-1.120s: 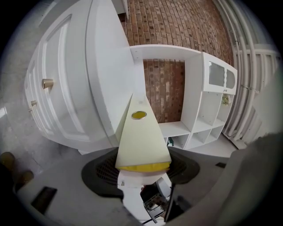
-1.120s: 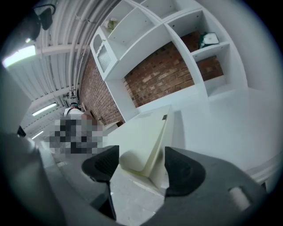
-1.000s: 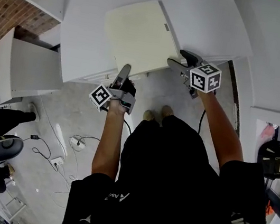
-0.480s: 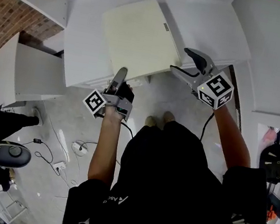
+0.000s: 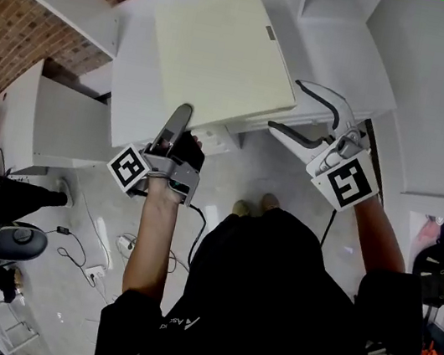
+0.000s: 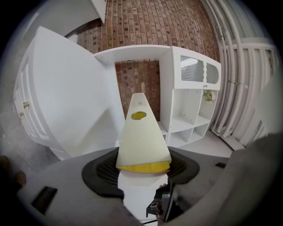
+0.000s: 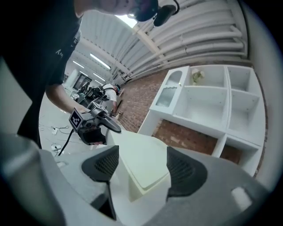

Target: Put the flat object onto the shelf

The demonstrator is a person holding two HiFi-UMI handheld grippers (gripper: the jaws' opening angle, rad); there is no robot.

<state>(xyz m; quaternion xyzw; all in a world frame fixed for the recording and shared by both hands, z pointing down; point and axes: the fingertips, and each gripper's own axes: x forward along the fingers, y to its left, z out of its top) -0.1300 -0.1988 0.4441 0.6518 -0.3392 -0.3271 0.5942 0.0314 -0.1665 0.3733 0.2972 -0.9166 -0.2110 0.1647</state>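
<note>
Flat cream panel (image 5: 222, 53) went up a fair bit; left gripper (image 5: 181, 117) and right gripper (image 5: 288, 106) each clamped its near edge.

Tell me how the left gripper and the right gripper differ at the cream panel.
The left gripper is turned on edge, one jaw over the cream panel; the right gripper lies flatter, both jaws showing side by side. The left clamps the panel's thickness near its near-left corner; the right straddles the near-right corner, pressing or not unclear. Both have the panel between their jaws.
</note>
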